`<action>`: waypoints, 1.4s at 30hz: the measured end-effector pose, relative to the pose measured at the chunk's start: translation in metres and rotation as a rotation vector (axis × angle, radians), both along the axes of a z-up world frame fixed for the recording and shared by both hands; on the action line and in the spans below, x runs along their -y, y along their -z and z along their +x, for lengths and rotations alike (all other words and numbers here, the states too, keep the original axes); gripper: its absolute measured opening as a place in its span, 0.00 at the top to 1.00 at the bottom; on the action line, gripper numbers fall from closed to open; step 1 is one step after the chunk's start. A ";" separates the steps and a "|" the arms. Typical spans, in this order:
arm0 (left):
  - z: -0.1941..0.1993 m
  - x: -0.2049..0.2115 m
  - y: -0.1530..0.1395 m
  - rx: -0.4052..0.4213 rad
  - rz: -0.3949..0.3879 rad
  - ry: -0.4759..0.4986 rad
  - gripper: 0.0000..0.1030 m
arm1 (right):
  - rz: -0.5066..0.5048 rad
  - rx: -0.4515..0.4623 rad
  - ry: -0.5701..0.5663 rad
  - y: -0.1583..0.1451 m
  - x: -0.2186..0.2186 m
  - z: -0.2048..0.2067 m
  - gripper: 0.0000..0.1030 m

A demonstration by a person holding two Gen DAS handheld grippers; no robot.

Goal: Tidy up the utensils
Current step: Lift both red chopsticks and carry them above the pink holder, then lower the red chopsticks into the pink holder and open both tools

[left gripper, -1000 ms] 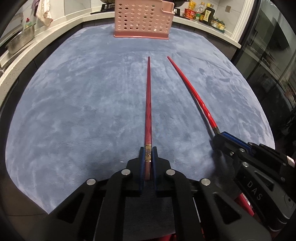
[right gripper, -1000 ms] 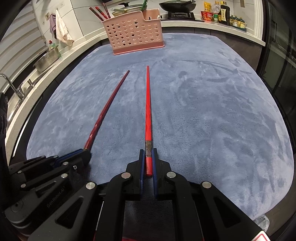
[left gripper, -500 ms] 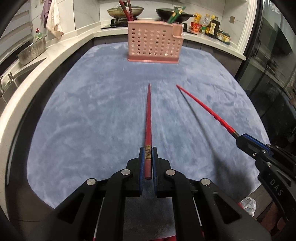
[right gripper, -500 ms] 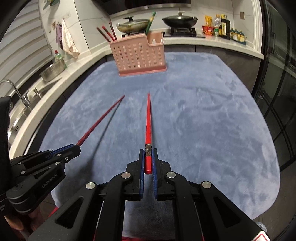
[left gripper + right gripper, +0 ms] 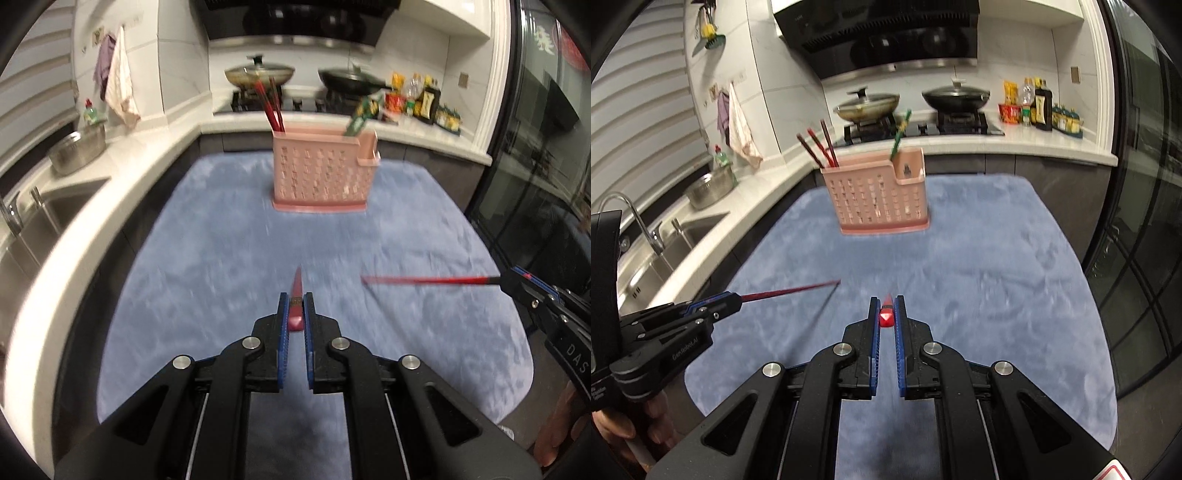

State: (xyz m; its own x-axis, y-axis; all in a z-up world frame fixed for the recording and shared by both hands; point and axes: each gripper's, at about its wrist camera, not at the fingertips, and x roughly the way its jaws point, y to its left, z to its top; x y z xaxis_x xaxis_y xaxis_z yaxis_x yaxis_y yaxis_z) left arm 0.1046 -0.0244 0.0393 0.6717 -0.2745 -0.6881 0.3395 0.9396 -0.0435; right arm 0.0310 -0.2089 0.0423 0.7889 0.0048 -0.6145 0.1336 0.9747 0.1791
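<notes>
Gripping chopsticks (image 5: 295,301) in tongs (image 5: 295,314) over open mat (image 5: 221,258).

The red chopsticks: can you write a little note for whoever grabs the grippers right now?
Left gripper: jaws shut on a dark red chopstick, off the mat.
Right gripper: jaws shut on a bright red chopstick, also in the air.
Pink holder stands at the far end of the blue mat; red chopsticks and a green utensil are already in it.
Done: both chopsticks picked up.
Left: carry both to the holder and drop them in, probably with the other red ones.
</notes>
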 end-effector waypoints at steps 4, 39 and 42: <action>0.013 0.001 -0.018 0.047 -0.008 -0.008 0.93 | 0.004 0.045 -0.009 -0.019 0.004 0.011 0.93; 0.171 0.043 -0.170 0.333 -0.146 -0.019 0.93 | 0.124 0.309 -0.007 -0.145 0.064 0.178 0.93; 0.183 0.047 -0.181 0.359 -0.157 -0.028 0.93 | 0.140 0.323 0.002 -0.154 0.070 0.198 0.93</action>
State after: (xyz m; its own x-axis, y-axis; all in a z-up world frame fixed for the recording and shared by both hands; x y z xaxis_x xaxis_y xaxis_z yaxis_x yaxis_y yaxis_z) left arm 0.2879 -0.0712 0.2204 0.8706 -0.3363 -0.3592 0.3340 0.9399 -0.0705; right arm 0.2292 -0.2794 0.1963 0.9425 0.0701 -0.3267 0.0497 0.9375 0.3445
